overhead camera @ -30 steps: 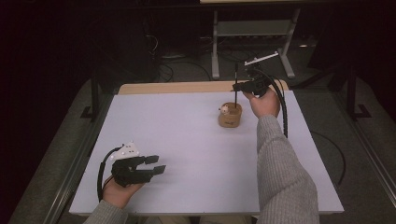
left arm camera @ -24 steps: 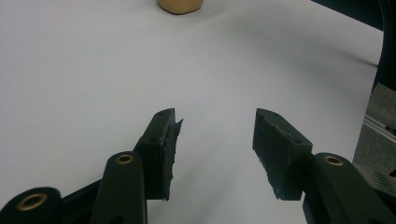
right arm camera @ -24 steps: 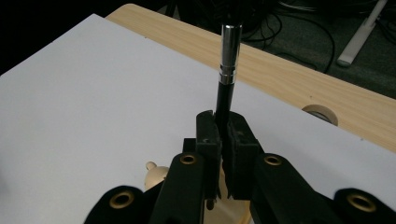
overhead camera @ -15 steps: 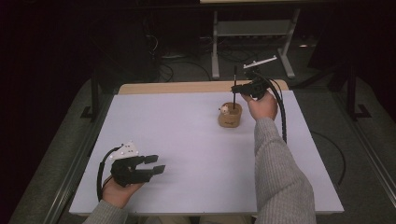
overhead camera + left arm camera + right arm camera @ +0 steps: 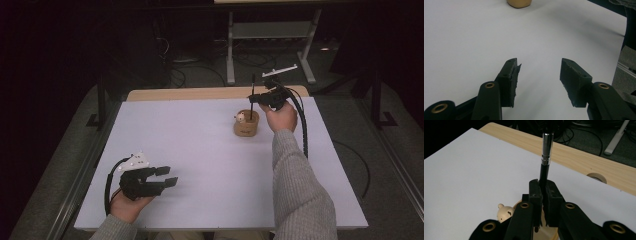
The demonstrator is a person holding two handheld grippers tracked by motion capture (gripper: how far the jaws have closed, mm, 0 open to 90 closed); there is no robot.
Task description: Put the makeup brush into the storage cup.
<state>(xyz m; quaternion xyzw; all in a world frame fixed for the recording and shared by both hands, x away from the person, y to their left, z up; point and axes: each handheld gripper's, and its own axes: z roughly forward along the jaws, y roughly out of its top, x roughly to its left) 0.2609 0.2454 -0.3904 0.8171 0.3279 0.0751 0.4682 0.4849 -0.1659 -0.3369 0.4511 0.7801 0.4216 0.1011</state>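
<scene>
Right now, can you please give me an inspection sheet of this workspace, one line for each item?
Surface: white table top, with a bare wood strip along the far edge.
Job's things: wooden holder with a small bear figure at its rim; black pen upright above the holder.
Clutter: nothing seen on the white top; a tape roll lies on the wood strip.
Grippers: left gripper open, low at the near left, nothing between the jaws; right gripper shut on the pen.
Cables: a black cable trails from the right gripper; a cable loop at the left one.
Surroundings: dark floor with loose cables and a metal stand beyond the table.
</scene>
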